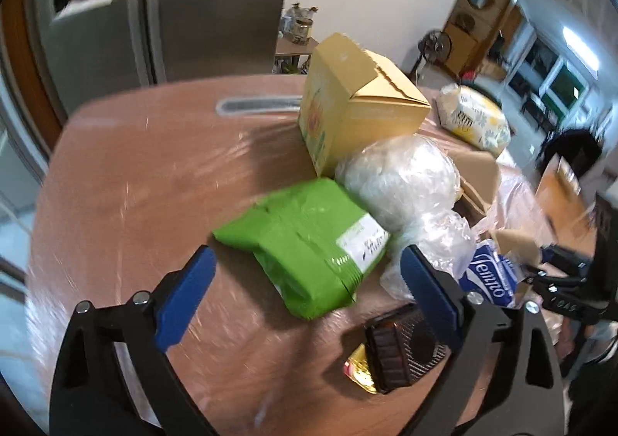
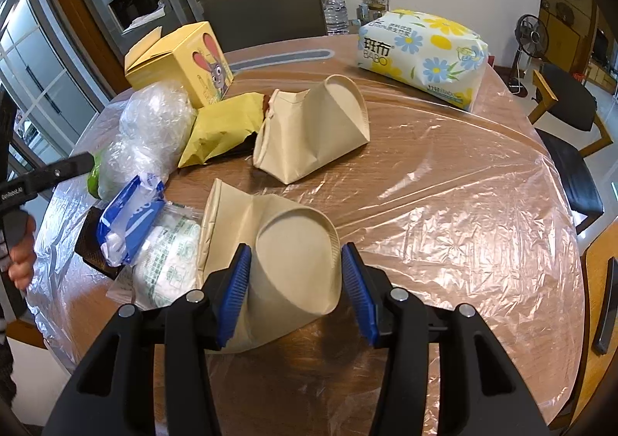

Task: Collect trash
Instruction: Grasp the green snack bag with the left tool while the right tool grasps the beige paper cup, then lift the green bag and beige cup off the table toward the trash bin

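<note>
The right gripper (image 2: 295,287) has its fingers pinching a crushed paper cup (image 2: 286,266) on the table (image 2: 444,204), while the left gripper (image 1: 305,297) has its fingers spread wide and empty, a green packet (image 1: 309,242) at twelve o'clock.

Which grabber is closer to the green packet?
Left. The left gripper hangs open right over the green packet. The right gripper is farther off, around a squashed paper cup.
</note>
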`<state>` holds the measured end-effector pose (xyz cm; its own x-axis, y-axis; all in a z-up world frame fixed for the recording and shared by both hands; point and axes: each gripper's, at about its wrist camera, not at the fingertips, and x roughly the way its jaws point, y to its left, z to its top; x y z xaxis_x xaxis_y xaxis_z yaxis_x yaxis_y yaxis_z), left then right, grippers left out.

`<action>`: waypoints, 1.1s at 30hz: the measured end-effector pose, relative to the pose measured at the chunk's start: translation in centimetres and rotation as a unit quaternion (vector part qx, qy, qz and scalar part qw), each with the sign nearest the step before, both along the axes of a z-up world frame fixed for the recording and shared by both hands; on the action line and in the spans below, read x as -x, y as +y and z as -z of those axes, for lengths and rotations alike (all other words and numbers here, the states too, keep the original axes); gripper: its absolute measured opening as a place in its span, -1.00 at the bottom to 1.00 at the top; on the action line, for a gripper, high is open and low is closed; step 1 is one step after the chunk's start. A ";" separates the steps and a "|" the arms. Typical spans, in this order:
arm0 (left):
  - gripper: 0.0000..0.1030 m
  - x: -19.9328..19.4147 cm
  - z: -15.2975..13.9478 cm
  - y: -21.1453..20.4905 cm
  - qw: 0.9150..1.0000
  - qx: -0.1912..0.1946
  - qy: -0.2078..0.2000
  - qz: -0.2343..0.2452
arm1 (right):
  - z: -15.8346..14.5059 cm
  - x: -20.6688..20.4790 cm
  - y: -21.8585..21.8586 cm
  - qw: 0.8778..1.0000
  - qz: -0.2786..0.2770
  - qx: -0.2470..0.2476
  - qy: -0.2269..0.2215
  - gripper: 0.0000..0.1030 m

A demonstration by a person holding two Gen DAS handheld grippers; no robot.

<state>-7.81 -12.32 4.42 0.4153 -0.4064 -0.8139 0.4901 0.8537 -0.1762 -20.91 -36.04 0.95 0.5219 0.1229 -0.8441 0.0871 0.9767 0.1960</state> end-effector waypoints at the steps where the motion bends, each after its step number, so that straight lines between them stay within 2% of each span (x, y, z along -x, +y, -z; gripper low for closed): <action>1: 0.90 -0.5 0.0 -0.4 1.000 -0.002 0.010 0.007 | 0.0 0.0 0.0 1.000 0.000 0.000 -0.001 -0.07; 4: 0.91 -1.7 0.8 -1.9 0.999 -0.015 0.044 0.010 | 0.1 0.0 0.1 1.000 0.001 -0.001 -0.001 -0.07; 7: 0.93 -2.5 1.7 -3.4 0.998 -0.058 0.035 -0.014 | 0.1 0.0 0.1 1.000 0.001 -0.003 -0.003 -0.07; 13: 0.93 -3.4 2.0 -4.5 0.996 -0.071 0.038 -0.041 | 0.0 -0.1 0.5 1.000 0.000 0.000 -0.004 -0.07; 15: 0.84 -3.3 2.0 -4.6 0.996 -0.067 0.036 -0.039 | 0.1 -0.1 0.7 1.000 -0.006 0.003 -0.003 -0.07; 16: 0.61 -3.2 2.1 -4.6 0.997 -0.059 0.039 -0.037 | 0.1 -0.1 0.8 1.000 -0.008 0.004 -0.004 -0.07; 22: 0.33 -3.1 2.3 -3.3 0.998 -0.030 0.048 -0.034 | -0.3 0.4 0.7 1.000 -0.013 -0.005 -0.015 -0.09; 33: 0.23 -0.7 1.6 -1.1 0.999 -0.002 0.042 -0.034 | -1.1 0.7 0.6 0.999 -0.019 -0.019 -0.030 -0.09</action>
<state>-7.09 -13.41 2.86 0.3715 -0.3769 -0.8485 0.4146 0.8851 -0.2116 -21.61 -35.41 2.05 0.5653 0.1752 -0.8061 0.0363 0.9710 0.2364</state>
